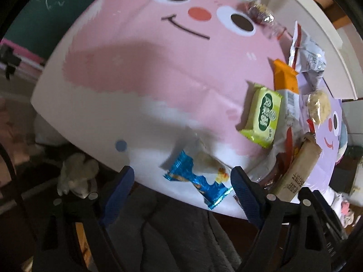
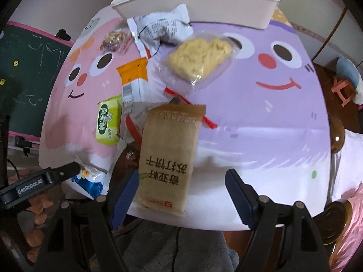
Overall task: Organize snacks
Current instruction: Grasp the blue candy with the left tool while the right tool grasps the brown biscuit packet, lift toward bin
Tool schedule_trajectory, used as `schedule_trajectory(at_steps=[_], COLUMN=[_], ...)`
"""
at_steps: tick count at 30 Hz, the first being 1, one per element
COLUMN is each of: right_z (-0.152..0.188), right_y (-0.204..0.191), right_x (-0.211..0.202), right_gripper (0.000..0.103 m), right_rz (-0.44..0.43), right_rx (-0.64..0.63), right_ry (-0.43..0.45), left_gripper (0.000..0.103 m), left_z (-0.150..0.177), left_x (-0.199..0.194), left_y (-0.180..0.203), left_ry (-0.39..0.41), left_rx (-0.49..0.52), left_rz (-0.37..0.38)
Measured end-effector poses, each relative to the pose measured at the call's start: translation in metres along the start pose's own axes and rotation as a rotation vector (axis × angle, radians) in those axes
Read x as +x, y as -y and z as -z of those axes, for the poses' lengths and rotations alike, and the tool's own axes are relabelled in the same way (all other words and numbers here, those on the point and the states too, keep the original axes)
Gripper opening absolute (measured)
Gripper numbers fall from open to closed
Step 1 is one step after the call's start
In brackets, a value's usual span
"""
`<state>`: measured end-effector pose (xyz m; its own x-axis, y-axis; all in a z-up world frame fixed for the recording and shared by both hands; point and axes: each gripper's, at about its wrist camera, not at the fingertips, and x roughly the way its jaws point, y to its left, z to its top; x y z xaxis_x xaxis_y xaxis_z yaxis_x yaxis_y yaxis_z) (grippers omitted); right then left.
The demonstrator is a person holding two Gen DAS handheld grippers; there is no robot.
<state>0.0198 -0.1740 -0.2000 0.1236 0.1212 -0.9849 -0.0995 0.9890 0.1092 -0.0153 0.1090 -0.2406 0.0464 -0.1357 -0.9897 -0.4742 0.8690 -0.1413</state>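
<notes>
The setting is a home, most likely a child's room. Indicators: a tabletop printed with pink and purple cartoon faces, a pink-framed chalkboard with scribbles, a small pink stool, and a plush toy on the floor.

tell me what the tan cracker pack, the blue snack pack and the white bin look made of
Tan cracker pack: matte wrapper with a kraft-paper look and a crimped, serrated end; possibly printed film.
Blue snack pack: glossy foil-like plastic, with bright glints and crinkles.
White bin: rigid, smooth plastic by its look, with thin, even walls.
</notes>
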Motion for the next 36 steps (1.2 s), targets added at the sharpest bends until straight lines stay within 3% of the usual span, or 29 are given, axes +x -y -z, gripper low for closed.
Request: schedule_trajectory(at_steps=[3,5,7,12,14,16,18,29,36], right_z=[0.001,0.001,0.0,-0.002,-0.002,-0.002,-0.002,-0.007,-0.017], right_y=[-0.005,-0.007,-0.009,-0.013,-0.013,-0.013,-0.015,-0.002,0.013], right_x=[0.006,0.01,0.014,0.023,0.027,0.029,0.028,0.015,-0.017], right_gripper=[0.079,0.079,0.079,0.079,0.078,0.076,0.06,0.055,0.054], right_rz=[-0.004,-0.004,0.001,0.017,0.041,0.039,0.029,0.075,0.054], right_rx=[-0.013,-0.02,-0.023,-0.04,-0.045,-0.043,-0.058,-0.068,-0.046], right_ry=[-0.012,-0.017,-0.021,-0.024,-0.03,-0.029,-0.025,0.029,0.093], left_gripper=[0.082,0.074,0.074,0.067,0.048,0.035,0.033,0.029,0.029], left_z=[0.004,0.007,0.01,0.005,0.002,0.001,0.001,-0.003,-0.014], left_x=[0.01,0.019,0.025,0.025,0.023,0.021,0.02,-0.016,-0.05], left_y=[0.004,0.01,0.013,0.021,0.024,0.03,0.037,0.069,0.086], left_ry=[-0.032,-0.07,-0.088,-0.057,-0.048,-0.032,-0.019,0.131,0.2], left_rx=[-0.006,-0.002,-0.001,0.005,0.013,0.044,0.072,0.222,0.274], left_rz=[0.009,0.025,0.023,0.017,-0.007,-0.033,-0.044,-0.056,-0.04])
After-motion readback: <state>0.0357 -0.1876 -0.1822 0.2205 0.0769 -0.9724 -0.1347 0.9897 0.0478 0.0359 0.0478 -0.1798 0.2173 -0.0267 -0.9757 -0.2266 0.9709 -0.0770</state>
